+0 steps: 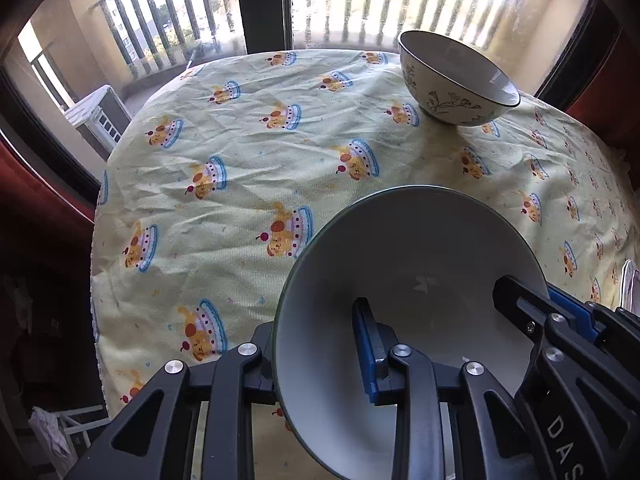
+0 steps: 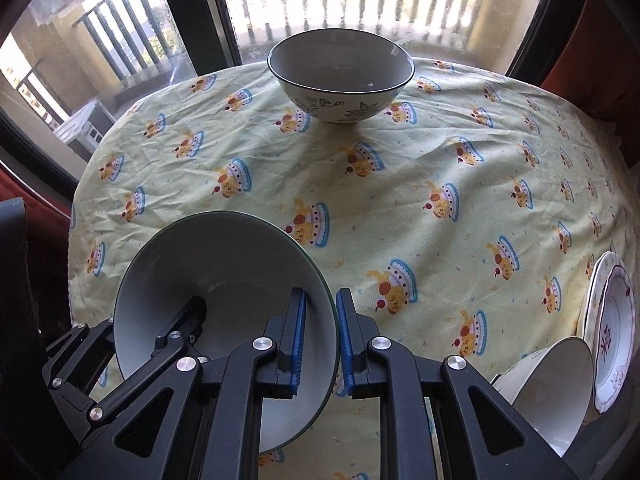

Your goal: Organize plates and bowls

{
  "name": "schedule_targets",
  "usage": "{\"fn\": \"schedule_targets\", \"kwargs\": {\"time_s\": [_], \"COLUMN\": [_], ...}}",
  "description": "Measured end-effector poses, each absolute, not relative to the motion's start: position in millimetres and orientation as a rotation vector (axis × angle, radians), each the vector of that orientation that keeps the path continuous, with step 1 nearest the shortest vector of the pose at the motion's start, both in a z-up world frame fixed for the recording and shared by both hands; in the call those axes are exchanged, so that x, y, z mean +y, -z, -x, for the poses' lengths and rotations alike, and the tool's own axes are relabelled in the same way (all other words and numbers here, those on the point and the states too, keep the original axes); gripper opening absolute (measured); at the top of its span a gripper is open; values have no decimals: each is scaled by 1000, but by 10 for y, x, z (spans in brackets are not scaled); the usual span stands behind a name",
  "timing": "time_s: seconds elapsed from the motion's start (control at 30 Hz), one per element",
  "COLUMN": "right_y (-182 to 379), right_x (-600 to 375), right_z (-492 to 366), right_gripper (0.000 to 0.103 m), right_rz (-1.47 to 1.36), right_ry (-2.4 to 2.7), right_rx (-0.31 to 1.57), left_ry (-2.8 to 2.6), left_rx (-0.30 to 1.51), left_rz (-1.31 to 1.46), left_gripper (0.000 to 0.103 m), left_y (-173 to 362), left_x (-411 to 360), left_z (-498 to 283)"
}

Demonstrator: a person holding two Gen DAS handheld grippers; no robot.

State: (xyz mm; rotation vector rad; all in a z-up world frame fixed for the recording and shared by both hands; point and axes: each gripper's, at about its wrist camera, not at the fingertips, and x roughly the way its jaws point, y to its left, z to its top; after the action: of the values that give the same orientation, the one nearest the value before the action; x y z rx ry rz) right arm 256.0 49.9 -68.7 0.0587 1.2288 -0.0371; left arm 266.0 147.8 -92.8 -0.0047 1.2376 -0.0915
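Glazed white ceramic bowl with a dark rim [image 2: 224,280], tipped with its mouth facing the cameras, is hanging between the two tools just above the pale yellow cartoon-printed tablecloth [image 2: 420,184]. Left tongs [image 1: 316,320] are pinching its left wall, nearly closed, with one blue pad inside and the other finger hidden behind the rim. Right tongs [image 2: 320,296] are clamping the opposite rim, jaws almost together with only the thin wall between the pads. Being round, the bowl is offering no long axis; its tilt is the relation that matters. A second white bowl with a flower pattern [image 2: 340,76] is standing upright well apart, straight ahead of the right tongs and ahead and to the right of the left tongs. This is probably where the held bowl is going, so it is needing levelling before nesting. Just right of the right tongs, a third white bowl [image 2: 556,392] is leaning beside scalloped white plates with red trim [image 2: 616,344]. Count: three bowls; at least two plates, nested, the exact number unclear.
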Motion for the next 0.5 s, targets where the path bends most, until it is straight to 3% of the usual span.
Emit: {"fn": "schedule_targets", "kwargs": {"time_s": [0.5], "right_y": [176], "right_x": [194], "right_z": [-2266], "right_gripper": [18], "right_rz": [12], "right_ry": [-121], "right_rx": [1169], "left_ry": [-60], "left_rx": [1169], "left_rz": [92], "left_gripper": [28], "left_y": [366], "left_x": [1133], "left_z": [-2188]}}
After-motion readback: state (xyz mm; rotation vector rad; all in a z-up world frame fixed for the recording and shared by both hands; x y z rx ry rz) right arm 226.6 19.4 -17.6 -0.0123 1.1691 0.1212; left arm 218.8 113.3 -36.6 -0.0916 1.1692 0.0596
